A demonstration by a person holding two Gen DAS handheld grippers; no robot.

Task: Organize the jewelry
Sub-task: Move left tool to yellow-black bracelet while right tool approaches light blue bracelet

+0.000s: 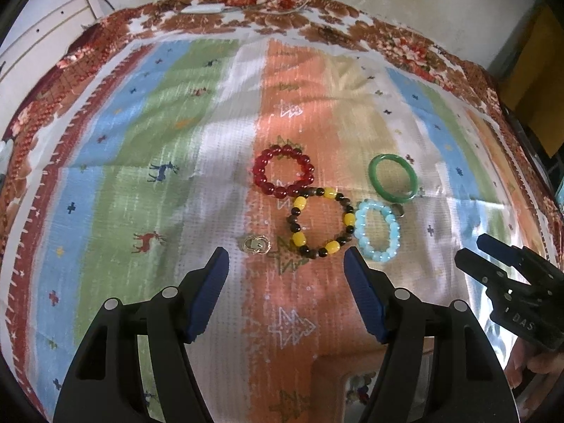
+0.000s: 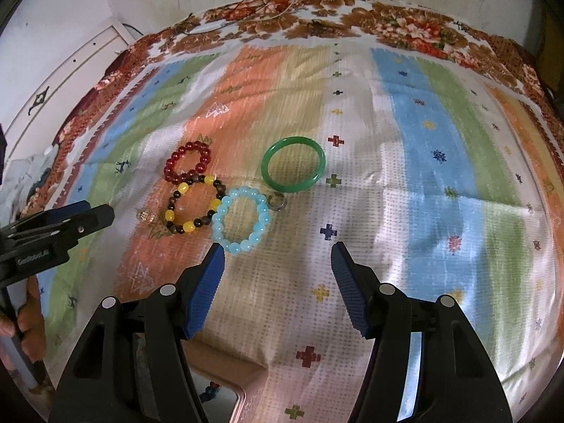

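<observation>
the left gripper [image 1: 286, 257] has its jaws wide apart and holds nothing; it hangs above the striped cloth [image 1: 141, 183] and touches no piece. just ahead of its tips, between the two fingers, lies the yellow and dark bead bracelet [image 1: 319, 222]. past that one, further ahead, is the red bead bracelet [image 1: 283, 175], and the two touch at one bead. beside its left finger sits a small gold clasp [image 1: 256, 244].

the right gripper [image 2: 276, 252] is also wide open and empty. the light blue bead bracelet [image 2: 240, 220] lies just ahead of its left finger, nearly under the tip. beyond it are a small ring [image 2: 276, 201] and the green bangle [image 2: 293, 164], close together. near the bottom edge a pink tray [image 2: 246, 384] shows, probably the place for the pieces.

the risk, as i judge it — the bracelets touch each other, so lifting one can drag its neighbour. round beads may roll out of the pads, and a low grasp may pinch the soft cloth too.
</observation>
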